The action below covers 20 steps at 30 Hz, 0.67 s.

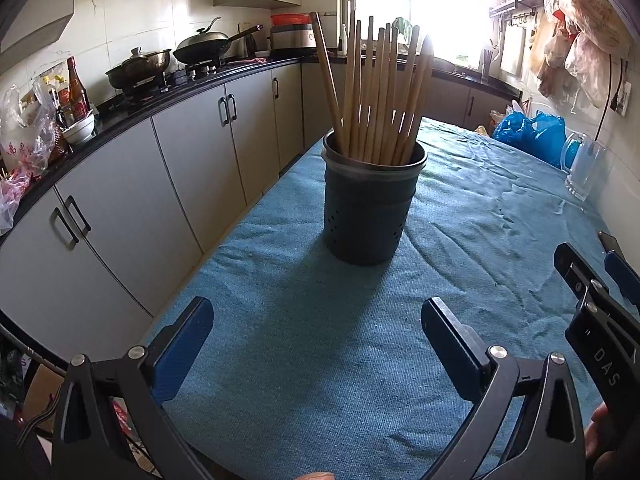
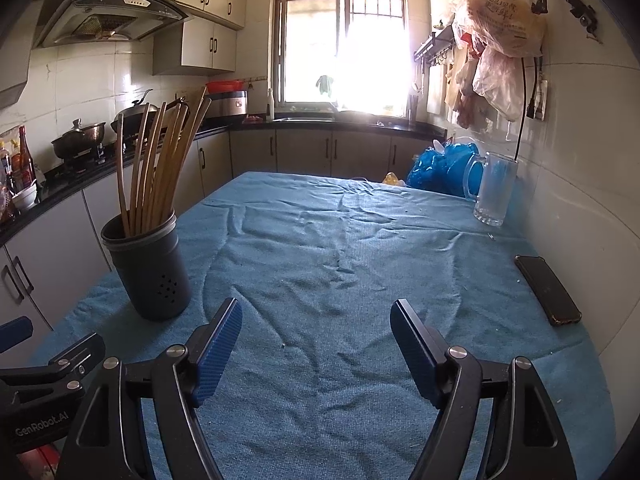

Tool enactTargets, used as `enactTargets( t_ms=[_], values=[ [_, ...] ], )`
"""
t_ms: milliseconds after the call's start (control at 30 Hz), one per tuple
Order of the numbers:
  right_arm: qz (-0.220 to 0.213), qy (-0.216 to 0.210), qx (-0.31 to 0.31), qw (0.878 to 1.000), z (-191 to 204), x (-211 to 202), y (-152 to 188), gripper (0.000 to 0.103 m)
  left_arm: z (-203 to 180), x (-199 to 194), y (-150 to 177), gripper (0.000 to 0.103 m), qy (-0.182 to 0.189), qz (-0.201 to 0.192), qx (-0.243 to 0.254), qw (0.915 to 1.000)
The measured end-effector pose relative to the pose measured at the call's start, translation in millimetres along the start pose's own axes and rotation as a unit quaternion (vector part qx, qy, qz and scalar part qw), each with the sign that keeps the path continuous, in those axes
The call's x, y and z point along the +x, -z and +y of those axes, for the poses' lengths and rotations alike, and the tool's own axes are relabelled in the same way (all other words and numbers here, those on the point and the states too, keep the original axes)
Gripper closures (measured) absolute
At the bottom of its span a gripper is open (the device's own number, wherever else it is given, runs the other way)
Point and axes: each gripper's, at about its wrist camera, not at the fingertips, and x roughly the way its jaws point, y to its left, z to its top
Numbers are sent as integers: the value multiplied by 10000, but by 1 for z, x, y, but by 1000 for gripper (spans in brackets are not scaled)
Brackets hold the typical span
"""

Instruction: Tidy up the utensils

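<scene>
Big table with a blue cloth (image 2: 340, 240) fills most of the view, lots of bare room in the middle. Dark holder (image 1: 370, 204) stands upright near the left edge, wooden chopsticks (image 1: 380, 92) pointing up, fanned out. Glass mug (image 2: 494, 190) and phone (image 2: 548, 290) sit by the right wall, well apart. Left gripper (image 1: 316, 332) and right gripper (image 2: 316, 344) both spread wide, pinching nothing.

I'm in a home kitchen: gas stove with wok (image 1: 206, 46), range hood (image 2: 108, 16), tiled walls, grey cabinets (image 1: 192, 152), sink under window (image 2: 340, 48).
</scene>
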Motion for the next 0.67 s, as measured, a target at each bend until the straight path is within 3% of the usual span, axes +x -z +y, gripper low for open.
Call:
enactTargets(
  t_ms=[667],
  values=[
    [56,-348,-98,9993,14,-1,1,22,20,-5,-12,0,-224,-166,-315,9991]
  ],
)
